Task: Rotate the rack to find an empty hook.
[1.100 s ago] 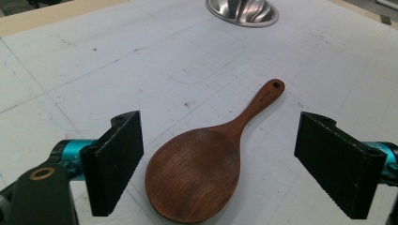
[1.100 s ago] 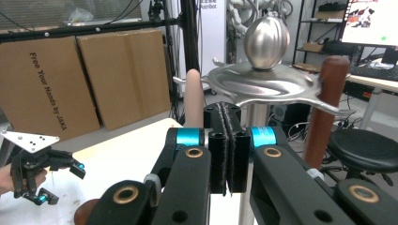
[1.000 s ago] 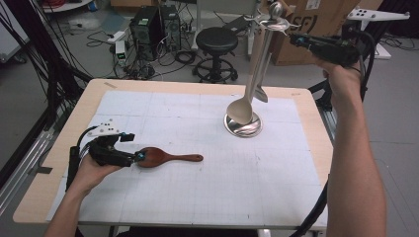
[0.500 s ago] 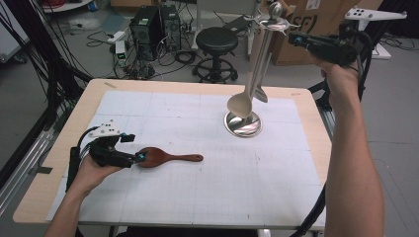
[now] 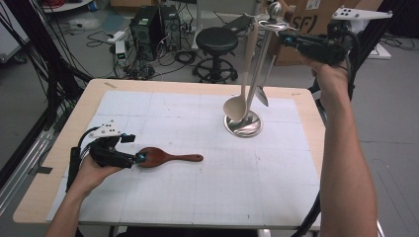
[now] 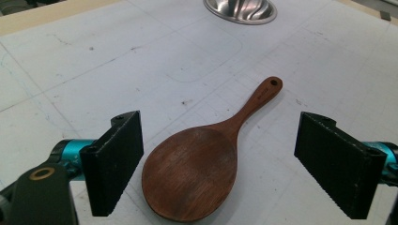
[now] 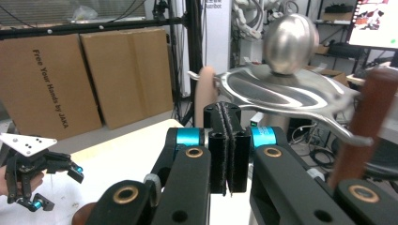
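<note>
A dark wooden spoon [image 5: 165,157] lies flat on the white gridded mat [image 5: 163,113], handle pointing right. My left gripper [image 5: 140,158] rests low at the table's left. Its jaws are open on either side of the spoon's bowl [image 6: 190,176], and the pads do not touch it. A metal utensil stand [image 5: 242,124] rises at the back right, with a beige spoon [image 5: 236,106] and a second utensil [image 5: 262,96] hanging from it. My right gripper [image 5: 282,38] is held high beside the stand's top plate [image 7: 281,91], shut with nothing between its pads [image 7: 220,145].
The beige spoon's handle [image 7: 205,91] and a brown handle [image 7: 363,122] hang close in front of the right gripper. Beyond the table's far edge stand a black stool [image 5: 217,39], computer towers [image 5: 148,24] and cardboard boxes [image 5: 306,15]. Cables trail on the floor at the left.
</note>
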Demonstrator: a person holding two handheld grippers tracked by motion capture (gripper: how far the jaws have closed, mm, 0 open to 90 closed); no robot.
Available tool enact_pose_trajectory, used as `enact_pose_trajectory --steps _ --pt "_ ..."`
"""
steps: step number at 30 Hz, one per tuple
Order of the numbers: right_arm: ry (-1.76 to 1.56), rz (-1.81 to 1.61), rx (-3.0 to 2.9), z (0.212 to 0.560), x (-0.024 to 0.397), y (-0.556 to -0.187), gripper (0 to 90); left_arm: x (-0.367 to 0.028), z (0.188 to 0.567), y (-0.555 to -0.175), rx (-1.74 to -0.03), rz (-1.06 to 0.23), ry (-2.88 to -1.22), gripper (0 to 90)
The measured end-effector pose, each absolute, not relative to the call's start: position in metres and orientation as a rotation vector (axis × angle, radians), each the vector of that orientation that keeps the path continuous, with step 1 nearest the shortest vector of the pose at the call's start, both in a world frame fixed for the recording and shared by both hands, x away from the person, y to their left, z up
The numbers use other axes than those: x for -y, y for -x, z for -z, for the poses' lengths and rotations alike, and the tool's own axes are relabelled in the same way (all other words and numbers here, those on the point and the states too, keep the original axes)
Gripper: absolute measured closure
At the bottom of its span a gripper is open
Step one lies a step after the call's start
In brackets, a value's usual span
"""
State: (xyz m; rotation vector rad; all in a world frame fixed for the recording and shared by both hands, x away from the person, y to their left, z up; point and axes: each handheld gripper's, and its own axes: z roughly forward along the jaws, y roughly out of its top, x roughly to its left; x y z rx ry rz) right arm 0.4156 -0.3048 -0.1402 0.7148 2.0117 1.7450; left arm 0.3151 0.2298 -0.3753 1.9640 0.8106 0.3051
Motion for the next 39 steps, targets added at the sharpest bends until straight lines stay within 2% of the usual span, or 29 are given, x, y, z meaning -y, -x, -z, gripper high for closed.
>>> enact_pose_trajectory --steps 15,25,27,35,39 --pt "-0.690 -1.733 -2.028 0.141 0.278 -0.422 89.4 -0.230 0.375 -0.314 -0.813 -0.301 -1.952 16.4" --pt "-0.669 -1.750 -2.037 0.143 0.279 -0.416 89.1 -0.230 0.375 -0.315 -0.806 -0.297 -1.954 16.4" --pt "-0.663 -1.758 -2.042 0.145 0.281 -0.413 87.5 -0.229 0.375 -0.315 -0.808 -0.294 -1.954 16.5" --pt "-0.671 -1.804 -2.083 0.170 0.281 -0.401 69.9 -0.228 0.376 -0.315 -0.793 -0.291 -1.972 16.9" --pt "-0.670 -1.821 -2.095 0.183 0.278 -0.396 65.1 -0.228 0.377 -0.315 -0.801 -0.308 -1.976 18.6"
